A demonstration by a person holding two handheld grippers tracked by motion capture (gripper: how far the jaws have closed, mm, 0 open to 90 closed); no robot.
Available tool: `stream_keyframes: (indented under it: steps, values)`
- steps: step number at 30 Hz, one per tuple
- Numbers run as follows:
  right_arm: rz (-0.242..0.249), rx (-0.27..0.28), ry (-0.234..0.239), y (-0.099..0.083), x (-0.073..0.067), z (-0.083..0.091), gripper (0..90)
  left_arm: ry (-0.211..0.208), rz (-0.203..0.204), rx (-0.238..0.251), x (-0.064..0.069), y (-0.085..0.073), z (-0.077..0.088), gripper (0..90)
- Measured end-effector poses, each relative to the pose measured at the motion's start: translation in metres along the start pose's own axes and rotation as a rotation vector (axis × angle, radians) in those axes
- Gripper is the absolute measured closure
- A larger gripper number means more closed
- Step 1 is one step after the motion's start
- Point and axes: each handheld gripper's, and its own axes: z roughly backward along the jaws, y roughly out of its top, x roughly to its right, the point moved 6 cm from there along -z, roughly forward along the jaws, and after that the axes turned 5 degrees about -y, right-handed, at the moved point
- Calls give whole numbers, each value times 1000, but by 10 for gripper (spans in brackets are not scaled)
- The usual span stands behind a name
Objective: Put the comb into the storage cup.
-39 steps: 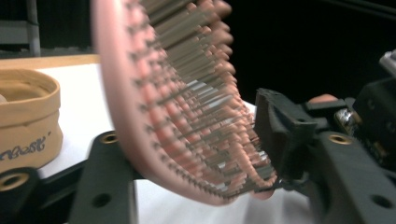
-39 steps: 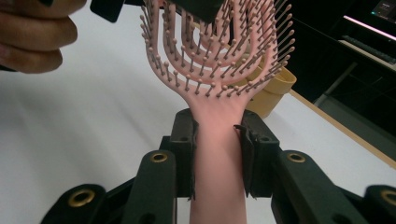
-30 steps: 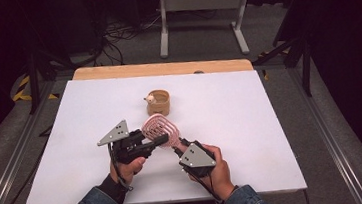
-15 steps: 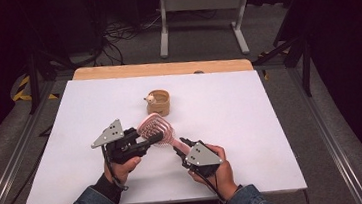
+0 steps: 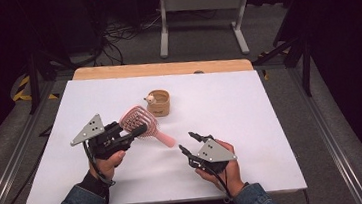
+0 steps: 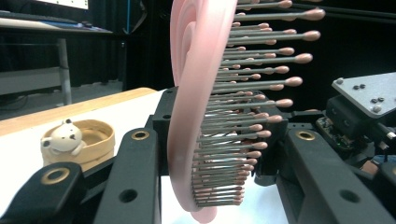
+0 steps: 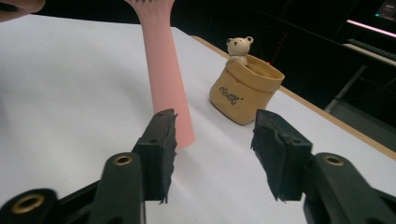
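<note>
A pink hairbrush [image 5: 143,123] hangs over the white table, its head clamped in my left gripper [image 5: 139,128], which is shut on it. In the left gripper view the brush [image 6: 196,93] stands on edge between the jaws of that gripper [image 6: 219,126], bristles pointing right. The handle [image 5: 166,139] slants down toward my right gripper [image 5: 186,140]. That gripper's jaws have just been opening and nothing is between them. In the right gripper view the handle [image 7: 164,70] ends just beyond the left jaw of the open right gripper [image 7: 217,135].
A small tan pot with a bear figure [image 5: 160,102] sits behind the brush, also seen as the pot [image 7: 243,88] and the pot [image 6: 79,142]. The white table top [image 5: 271,123] has a wooden strip [image 5: 165,68] along its far edge. A metal stand [image 5: 200,9] and cables lie beyond.
The left gripper carried the brush left and slightly up. The right gripper let go of the handle, opened its jaws and drew back to the right.
</note>
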Motion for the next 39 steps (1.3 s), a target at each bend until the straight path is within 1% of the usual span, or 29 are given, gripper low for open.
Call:
stream_keyframes:
  steps: [2,4,6,8,10,11,13,16,19,20,21,22,24,26,28,30,33,34,35,36,37,39]
  values:
    - [-2,0,-5,0,2,1,413,3,0,1,-1,0,0,629]
    - [-8,3,-19,-1,5,2,367,8,-3,-1,-2,0,1,629]
    - [-13,5,-25,-1,8,3,333,12,-2,-3,-2,0,1,629]
    - [-15,6,-49,-2,13,5,294,16,-5,-5,-3,0,1,629]
    - [-26,10,-60,-3,16,7,270,17,-9,-6,-3,0,2,629]
    - [-28,10,-72,-4,19,8,250,19,-9,-7,-3,0,2,629]
    - [-31,9,-81,-5,22,10,231,27,-16,-8,-3,0,3,629]
    - [-41,16,-94,-7,28,14,199,26,-22,-6,-4,1,4,630]
    - [-55,21,-103,-10,34,19,155,36,-21,-2,-5,2,6,629]
    - [-58,20,-104,-11,36,19,141,37,-24,0,-6,2,7,629]
    - [-55,11,-117,-12,37,20,125,41,-21,1,-6,3,7,629]
    - [-45,-7,-121,-14,38,20,110,42,-22,2,-7,3,8,629]
    - [-35,-14,-129,-16,39,22,97,46,-15,4,-7,3,9,629]
    - [-37,-17,-122,-18,40,24,67,50,-14,4,-7,4,10,629]
    - [-29,-16,-126,-19,41,26,51,55,-24,10,-9,5,11,629]
    - [-25,-20,-118,-21,41,27,44,60,-21,11,-9,6,13,629]
    - [-24,-24,-122,-24,42,29,44,72,-40,13,-11,8,15,629]
    - [-21,-28,-129,-26,42,29,44,77,-37,8,-11,8,16,629]
    - [-15,-32,-133,-27,42,29,44,83,-47,8,-12,9,16,629]
    - [-14,-34,-132,-28,42,29,44,84,-46,6,-12,9,16,630]
    - [-15,-36,-127,-29,42,29,44,86,-56,7,-13,11,17,629]
    - [-10,-41,-133,-29,42,28,47,93,-62,12,-15,13,18,630]
